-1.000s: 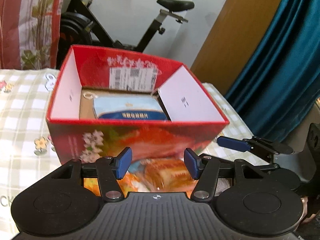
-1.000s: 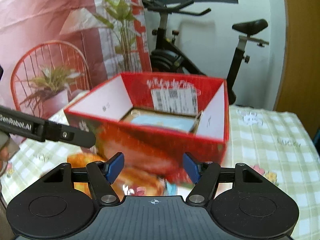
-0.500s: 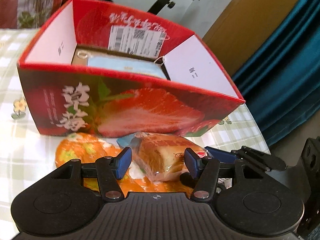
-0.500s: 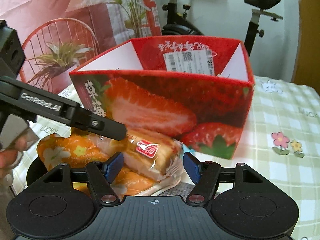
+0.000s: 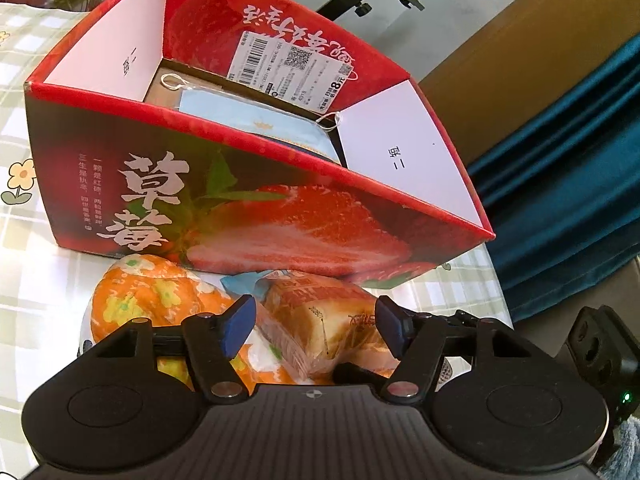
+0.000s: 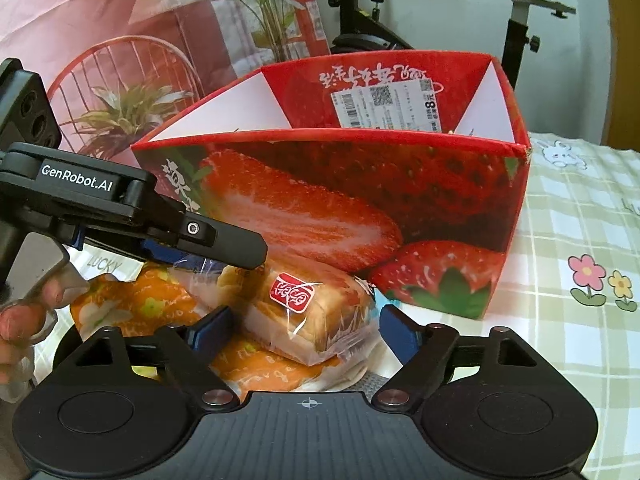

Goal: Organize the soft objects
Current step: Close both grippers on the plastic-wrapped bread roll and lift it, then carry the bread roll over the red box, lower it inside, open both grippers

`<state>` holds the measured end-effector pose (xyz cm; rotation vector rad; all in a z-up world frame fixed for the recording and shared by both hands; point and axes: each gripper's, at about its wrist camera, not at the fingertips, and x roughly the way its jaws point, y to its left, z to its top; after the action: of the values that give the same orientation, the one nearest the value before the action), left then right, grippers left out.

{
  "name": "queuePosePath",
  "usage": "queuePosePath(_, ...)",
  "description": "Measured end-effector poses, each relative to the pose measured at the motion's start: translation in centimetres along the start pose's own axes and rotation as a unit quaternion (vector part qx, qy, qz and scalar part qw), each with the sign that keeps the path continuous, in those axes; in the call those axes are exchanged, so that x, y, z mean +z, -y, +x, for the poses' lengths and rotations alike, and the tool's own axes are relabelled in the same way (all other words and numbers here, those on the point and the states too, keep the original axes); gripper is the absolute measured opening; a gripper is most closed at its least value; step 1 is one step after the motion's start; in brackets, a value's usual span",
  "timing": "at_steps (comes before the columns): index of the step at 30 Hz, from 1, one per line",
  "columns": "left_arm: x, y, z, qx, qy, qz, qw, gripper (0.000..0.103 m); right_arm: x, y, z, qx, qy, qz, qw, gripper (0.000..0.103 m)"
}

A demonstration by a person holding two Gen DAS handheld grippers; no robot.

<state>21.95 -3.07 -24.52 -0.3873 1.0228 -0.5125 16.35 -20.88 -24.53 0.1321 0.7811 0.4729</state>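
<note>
A wrapped bread loaf (image 5: pixel 320 328) (image 6: pixel 316 312) lies on an orange flowered soft bag (image 5: pixel 148 300) (image 6: pixel 132 308) just in front of a red strawberry box (image 5: pixel 256 216) (image 6: pixel 360 208). A light blue packet (image 5: pixel 256 120) lies inside the box. My left gripper (image 5: pixel 312 328) is open, its fingers either side of the bread. My right gripper (image 6: pixel 304 332) is open too, straddling the bread's other end. The left gripper's fingers (image 6: pixel 224 240) show in the right wrist view over the bread.
The box stands on a checked tablecloth (image 6: pixel 580 240) with flower prints. An exercise bike (image 6: pixel 520 8) and a plant (image 6: pixel 128 112) stand behind the table. A blue curtain (image 5: pixel 560 160) hangs at the right.
Both grippers have dropped from above the box rim to the bread in front of the box and closed in on it. Both stay open.
</note>
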Motion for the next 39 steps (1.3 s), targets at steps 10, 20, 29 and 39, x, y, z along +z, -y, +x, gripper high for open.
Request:
queuePosePath(10, -0.6, 1.1, 0.2, -0.016, -0.005, 0.042, 0.9990, 0.062, 0.1, -0.5, -0.3, 0.015, 0.005, -0.011, 1.000, 0.058)
queuePosePath(20, -0.8, 2.0, -1.3, -0.020, 0.009, 0.065, 0.9976, 0.062, 0.5, -1.9, -1.7, 0.000, 0.017, -0.038, 0.999, 0.054)
queuePosePath(29, -1.0, 3.9, -4.9, -0.021, 0.045, 0.092, 0.9945, 0.062, 1.8, -3.9, -4.6, -0.010, 0.050, -0.069, 0.996, 0.054)
queuePosePath(39, -0.7, 5.5, -9.2, -0.029, 0.093, 0.105, 0.9897, 0.062, 4.4, -6.5, -7.7, -0.015, 0.086, -0.106, 0.991, 0.054)
